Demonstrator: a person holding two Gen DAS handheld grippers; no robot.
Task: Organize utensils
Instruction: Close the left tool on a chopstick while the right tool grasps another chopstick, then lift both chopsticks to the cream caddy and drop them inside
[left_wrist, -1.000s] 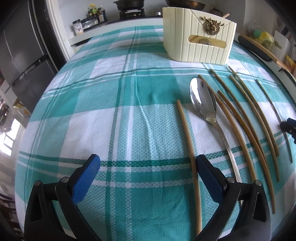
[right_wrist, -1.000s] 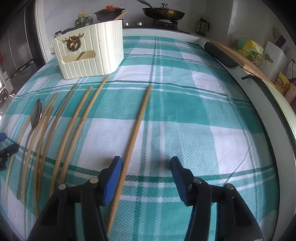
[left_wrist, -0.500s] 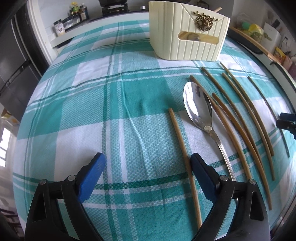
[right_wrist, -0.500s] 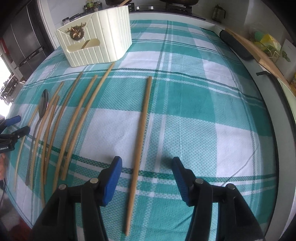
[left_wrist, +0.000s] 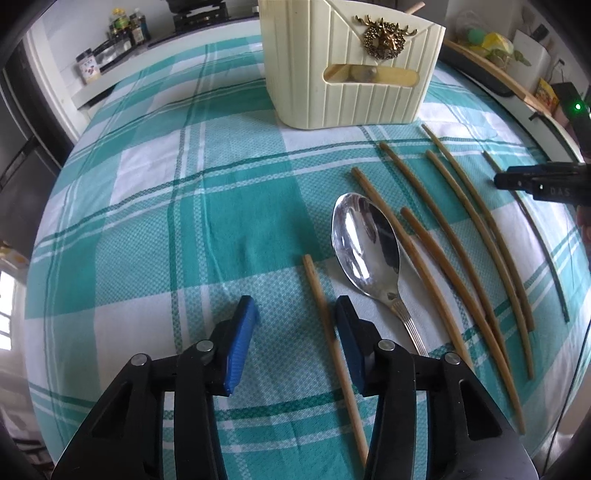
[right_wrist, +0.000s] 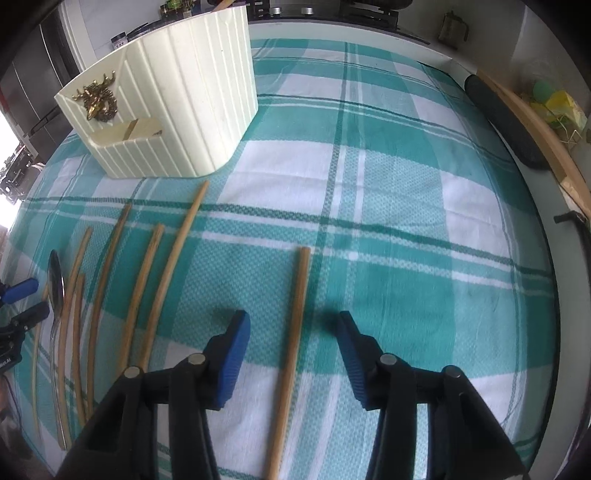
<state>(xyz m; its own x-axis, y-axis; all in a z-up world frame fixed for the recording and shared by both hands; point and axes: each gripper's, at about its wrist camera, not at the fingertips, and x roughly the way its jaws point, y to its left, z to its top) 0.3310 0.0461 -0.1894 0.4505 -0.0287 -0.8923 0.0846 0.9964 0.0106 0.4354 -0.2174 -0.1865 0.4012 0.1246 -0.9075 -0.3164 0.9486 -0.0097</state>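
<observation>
On the bench, over its teal-and-white checked cloth (left_wrist: 155, 229), each gripper was lowered astride one loose wooden chopstick. The left gripper (left_wrist: 293, 317) was held fingers apart, its right finger nearly touching the leftmost thin wooden chopstick (left_wrist: 321, 306), just beside the shiny steel spoon (left_wrist: 365, 247). The right gripper (right_wrist: 291, 332) was likewise spread, the lone wooden chopstick (right_wrist: 295, 317) centred between its fingers. A good grasp would likely be made by centring the left stick first, then closing gently. The ribbed cream utensil holder (left_wrist: 351, 70) stood upright beyond.
</observation>
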